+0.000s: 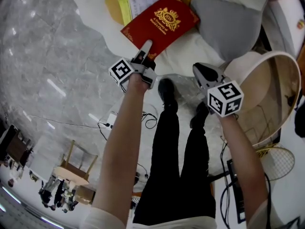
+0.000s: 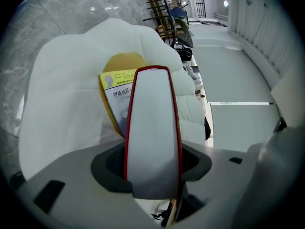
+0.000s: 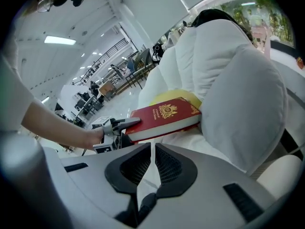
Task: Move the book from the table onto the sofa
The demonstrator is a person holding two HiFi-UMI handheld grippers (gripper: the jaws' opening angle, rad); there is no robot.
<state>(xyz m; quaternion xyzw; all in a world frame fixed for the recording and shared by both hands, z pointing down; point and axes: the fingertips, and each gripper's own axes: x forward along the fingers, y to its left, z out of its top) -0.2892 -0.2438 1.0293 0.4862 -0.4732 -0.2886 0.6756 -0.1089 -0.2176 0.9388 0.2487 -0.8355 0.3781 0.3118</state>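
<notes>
The left gripper (image 1: 144,51) pinches the near corner of the gold-crested red hardback book (image 1: 162,20), fingers part-open around it, seemingly to lay it beyond them on the white padded sofa (image 1: 93,13), over a yellow cushion (image 1: 112,1). Rightward, the right gripper (image 1: 200,70) idles, fingers together, empty.

In the head view, the red book (image 1: 161,24) is covering the right part of the booklet (image 1: 138,3), and the frame's top edge is cutting off the yellow cushion (image 1: 113,4) beneath both. The left gripper (image 1: 147,45) is hiding its lower jaw under the book's near corner. The print below the gold crest is showing too small to read. In the left gripper view, the book, edge-on at centre, is blocking most of the booklet and cushion.
</notes>
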